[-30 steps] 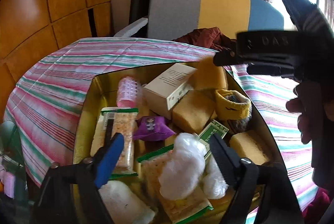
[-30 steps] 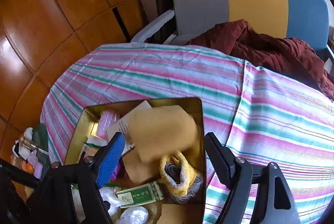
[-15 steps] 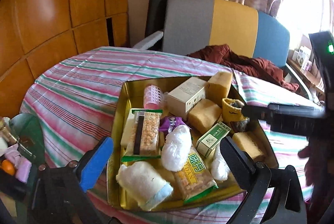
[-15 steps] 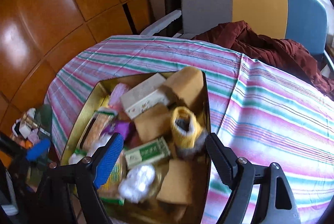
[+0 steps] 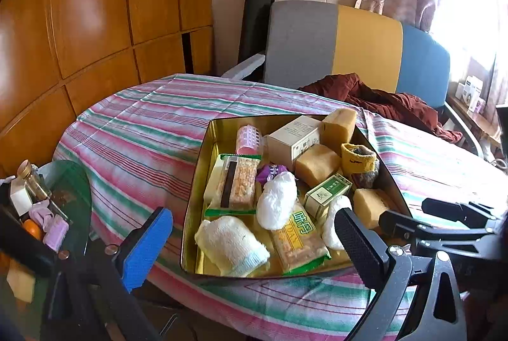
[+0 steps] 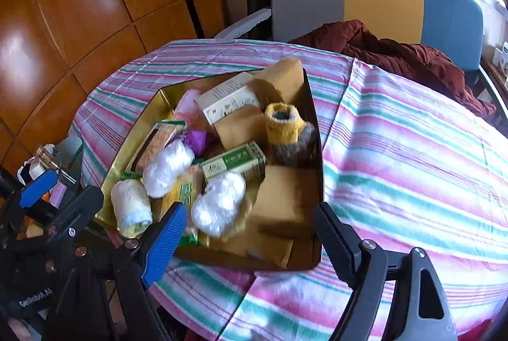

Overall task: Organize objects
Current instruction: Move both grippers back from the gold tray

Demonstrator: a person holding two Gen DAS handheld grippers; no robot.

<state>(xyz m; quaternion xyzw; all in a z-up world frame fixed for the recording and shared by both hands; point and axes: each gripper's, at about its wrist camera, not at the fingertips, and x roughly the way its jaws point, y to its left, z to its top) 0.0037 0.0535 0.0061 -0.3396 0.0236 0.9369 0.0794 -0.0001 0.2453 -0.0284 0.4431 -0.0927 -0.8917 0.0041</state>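
We record both claws drawn back from the gold tray (image 5: 203, 182), which a second ago filled the views and now sits whole on the striped worktop (image 5: 143, 131). The left claw (image 5: 250, 245) stands at its widest, nothing between its blue and black pads; the right claw (image 6: 250, 241) is likewise parted and empty. We judge the sorting close to finished, since every loose item lies inside the tray. Contents, far to near: a ridged pink roller (image 5: 249, 139), a matte white carton (image 5: 293, 139), porous tan sponge blocks (image 5: 316, 163), a knitted yellow sock (image 5: 357, 155) rolled at the right wall, a glossy purple wrapper (image 5: 273, 172), a green printed box (image 5: 327, 191), a clear-fronted cracker packet (image 5: 236, 183), crinkled white plastic wads (image 5: 276, 199), and a soft, folded white sock (image 5: 230, 242) nearest. The tray is shallow, mirror-bright metal with rounded corners.
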